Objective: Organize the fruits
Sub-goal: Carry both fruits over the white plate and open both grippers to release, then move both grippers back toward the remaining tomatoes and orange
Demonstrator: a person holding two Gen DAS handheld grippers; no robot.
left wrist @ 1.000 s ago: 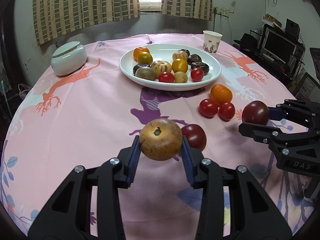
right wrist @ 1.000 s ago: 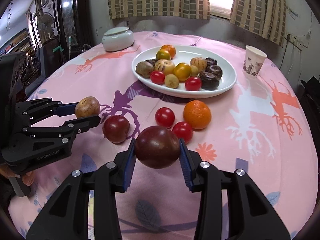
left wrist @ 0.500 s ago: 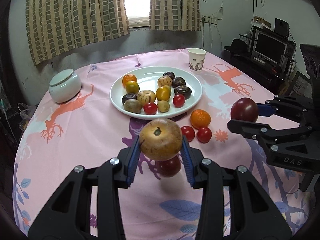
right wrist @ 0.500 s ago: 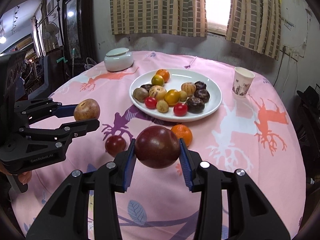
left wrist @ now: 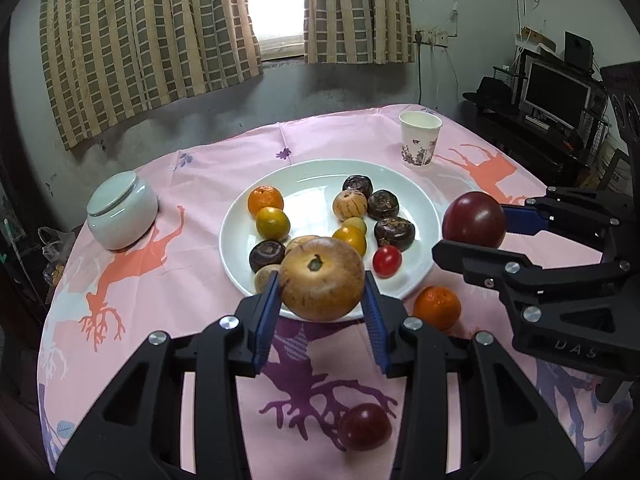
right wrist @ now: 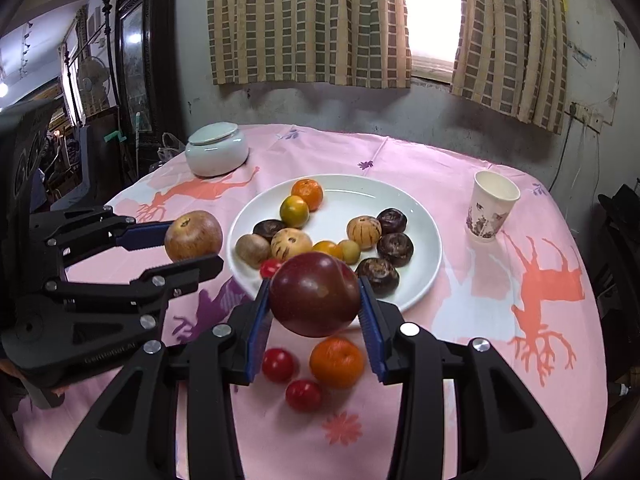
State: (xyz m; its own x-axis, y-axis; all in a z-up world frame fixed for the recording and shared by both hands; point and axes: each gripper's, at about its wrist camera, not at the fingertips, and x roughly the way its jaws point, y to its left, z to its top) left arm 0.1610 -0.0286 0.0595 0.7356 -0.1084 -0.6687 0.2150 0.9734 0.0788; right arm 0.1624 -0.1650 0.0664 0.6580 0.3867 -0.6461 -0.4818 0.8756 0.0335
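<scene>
From the left wrist, the left gripper (left wrist: 322, 300) grasps a tan fruit (left wrist: 321, 278) between its blue pads, off the cloth; the plate (left wrist: 416, 204) lies just ahead, the right gripper (left wrist: 476, 232) to its right. From the right wrist, the right gripper (right wrist: 314, 312) clamps a plum (right wrist: 314, 294); an orange (right wrist: 336, 362) and two tomatoes (right wrist: 278, 365) lie below it, the plate (right wrist: 424, 228) ahead.

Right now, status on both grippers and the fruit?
Left gripper shut on round tan fruit. Right gripper shut on dark red plum. Both clear of white plate. Nothing blocking.
</scene>
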